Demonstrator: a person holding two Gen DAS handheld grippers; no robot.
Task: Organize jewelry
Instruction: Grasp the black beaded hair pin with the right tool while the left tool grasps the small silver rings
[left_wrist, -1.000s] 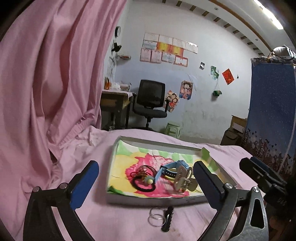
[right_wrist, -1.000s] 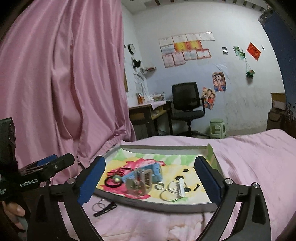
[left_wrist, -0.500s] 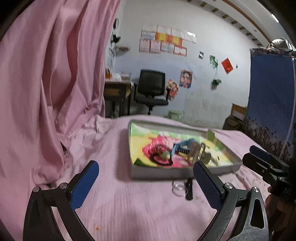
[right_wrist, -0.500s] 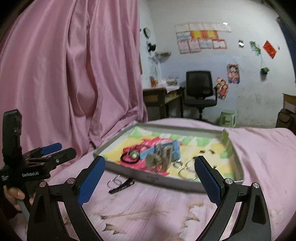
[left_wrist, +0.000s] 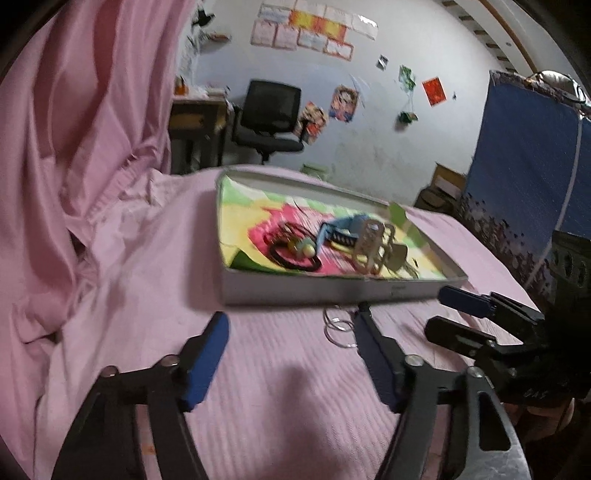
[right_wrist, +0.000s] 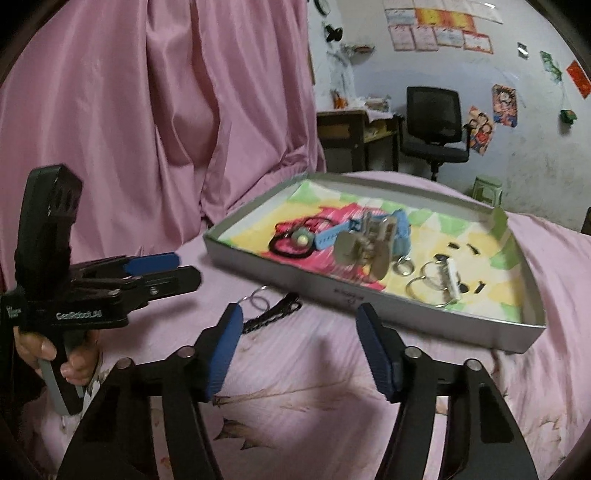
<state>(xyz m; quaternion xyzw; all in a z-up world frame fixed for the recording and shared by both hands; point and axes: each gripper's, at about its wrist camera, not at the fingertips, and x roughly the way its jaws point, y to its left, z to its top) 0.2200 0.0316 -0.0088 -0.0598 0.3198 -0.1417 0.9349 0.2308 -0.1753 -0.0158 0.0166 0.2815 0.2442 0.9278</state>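
A grey tray (left_wrist: 332, 290) with a colourful liner lies on the pink bed. In it are a black hair tie with a green bead (right_wrist: 295, 243), a blue watch strap (right_wrist: 400, 225), a metal clip (right_wrist: 364, 249) and loose metal rings (right_wrist: 430, 280). A keyring with a black strap (right_wrist: 275, 308) lies on the sheet just in front of the tray; its rings (left_wrist: 338, 328) sit beside my left gripper's right finger. My left gripper (left_wrist: 291, 319) is open and empty. My right gripper (right_wrist: 300, 314) is open and empty too, just right of the strap.
A pink curtain (right_wrist: 147, 129) hangs at the left of the bed. A hand (right_wrist: 55, 354) holds the left gripper (right_wrist: 147, 273). The right gripper (left_wrist: 480, 321) shows at the right of the left wrist view. A desk and a black office chair (right_wrist: 434, 122) stand behind; a blue cloth (left_wrist: 524, 177) hangs right.
Both grippers have dropped lower and closer to the keyring in front of the tray. Their fingers have drawn closer together but stay open. Nothing has been picked up.
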